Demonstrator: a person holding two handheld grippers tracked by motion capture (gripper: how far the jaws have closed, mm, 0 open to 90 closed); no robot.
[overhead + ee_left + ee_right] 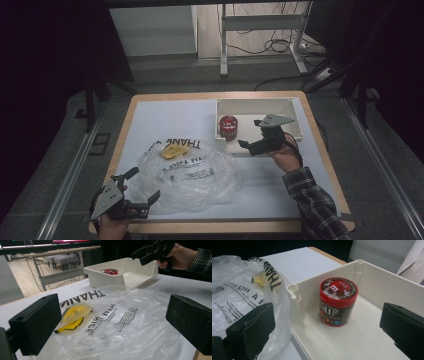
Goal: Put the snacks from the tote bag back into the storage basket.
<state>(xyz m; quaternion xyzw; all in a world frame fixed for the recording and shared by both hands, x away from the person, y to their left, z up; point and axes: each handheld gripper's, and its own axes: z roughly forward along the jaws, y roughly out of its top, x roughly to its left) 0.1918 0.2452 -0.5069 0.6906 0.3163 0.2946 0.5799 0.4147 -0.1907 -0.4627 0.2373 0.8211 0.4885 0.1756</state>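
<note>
The right gripper [250, 145] hung over the near edge of the tray [296, 116], jaws spread wide and holding nothing, pointed at the candy tub [338, 301]. The tub stood upright in the tray's left corner, close to the wall, red lid on top. It looked like rigid plastic, small and probably light, with a glossy label, so slippery under hard pads. The best hold would likely be across the body just below the lid, where the lid's rim could act as a stop against slipping. With the wall so near, one jaw would have little room on that side.

The left gripper [145, 202] sat at the near left edge of the table [320, 145], jaws also released and empty, right at the edge of the bag [120, 322]. The bag lay crumpled in the middle, just beside the tray: thin, soft, floppy film that would collapse under any squeeze. Pinching a bunched fold at the rim seemed the way in.
</note>
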